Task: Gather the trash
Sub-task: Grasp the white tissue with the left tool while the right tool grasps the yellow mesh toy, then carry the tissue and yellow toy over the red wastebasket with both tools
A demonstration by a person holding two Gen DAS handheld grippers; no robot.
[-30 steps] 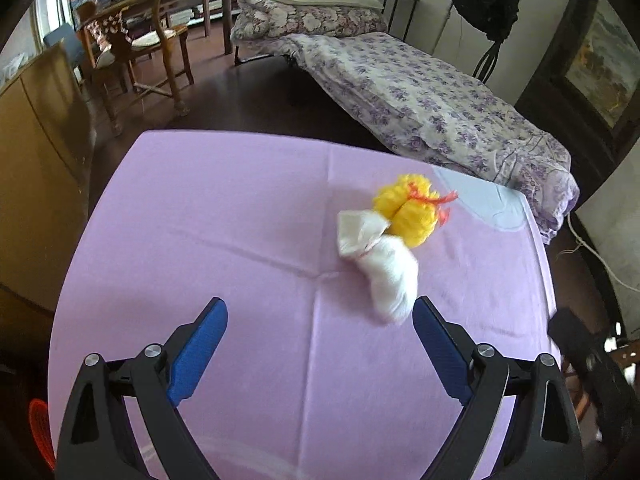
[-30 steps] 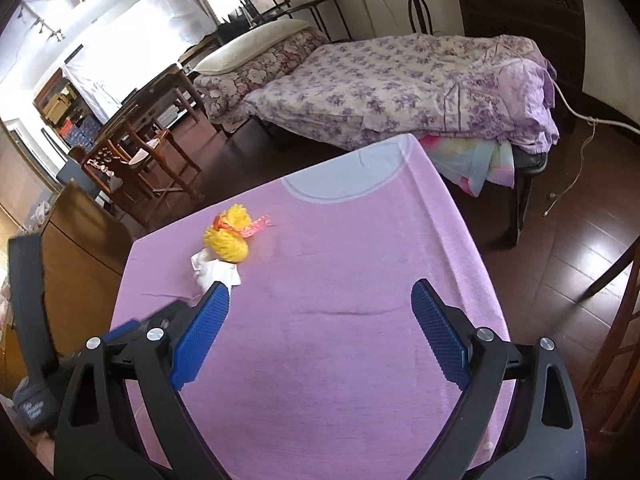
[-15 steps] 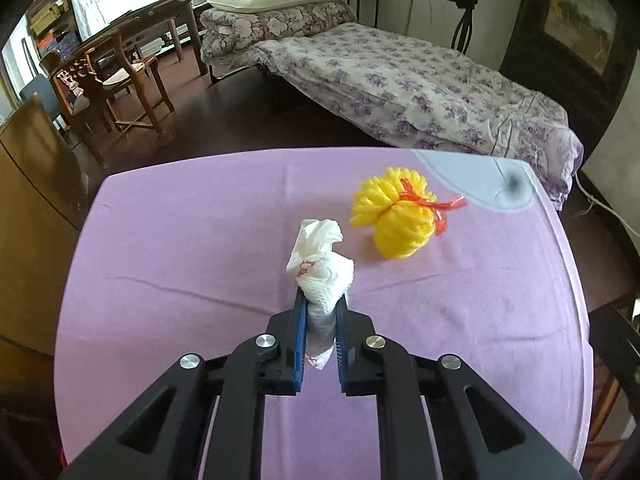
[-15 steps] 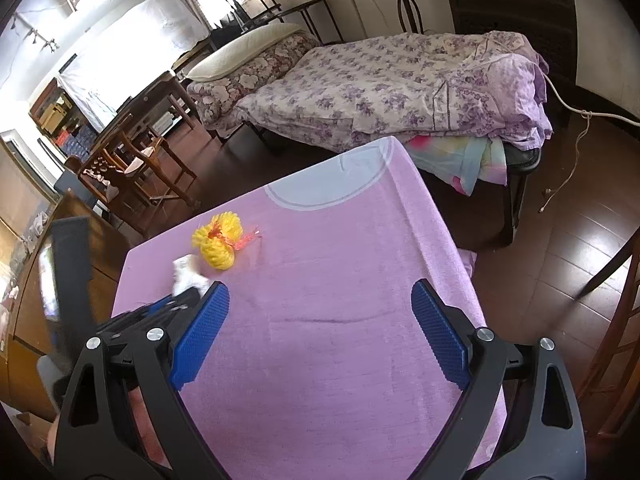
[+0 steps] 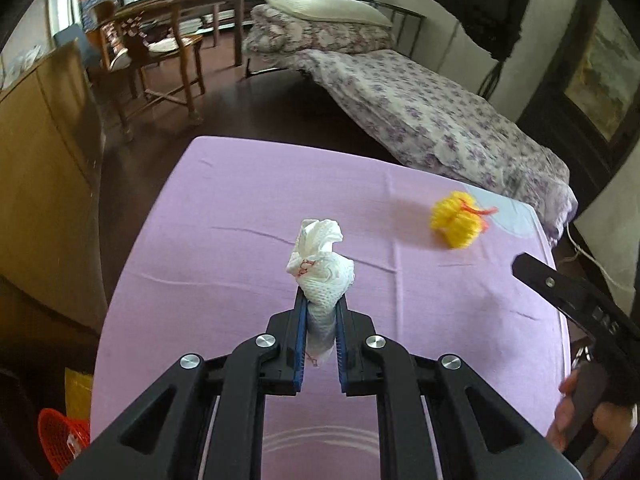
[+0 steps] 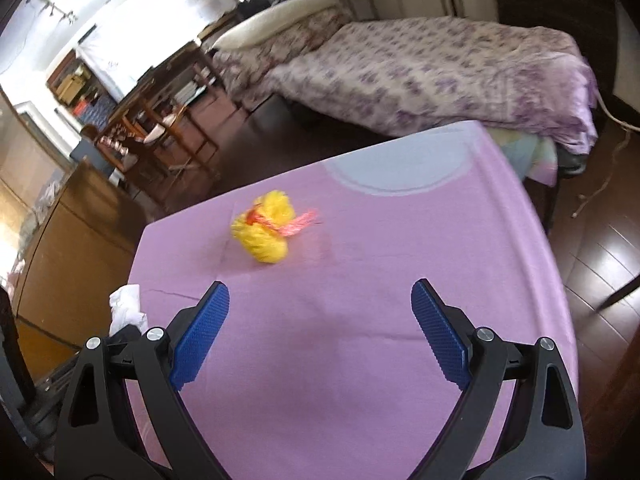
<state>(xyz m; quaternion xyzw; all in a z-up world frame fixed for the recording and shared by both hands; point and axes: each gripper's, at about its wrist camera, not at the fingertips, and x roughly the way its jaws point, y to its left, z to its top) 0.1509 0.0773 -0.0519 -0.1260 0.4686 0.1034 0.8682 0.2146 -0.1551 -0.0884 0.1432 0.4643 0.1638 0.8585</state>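
White tissue wad (image 5: 320, 276) pinched between left fingers (image 5: 301, 332).

1. The left gripper (image 5: 320, 312) points steeply downward over the table, its two blue-padded jaws drawn close together.
2. Its jaws have just been closing, and they now press on a white paper wad (image 5: 322, 268), which sticks out beyond the fingertips.
3. The right gripper (image 6: 320, 332) also tilts downward, its jaws spread wide apart with nothing between the pads.
4. In the left wrist view, part of the right gripper's black body shows at the right edge, with the person's right hand (image 5: 588, 416) wrapped around its handle.
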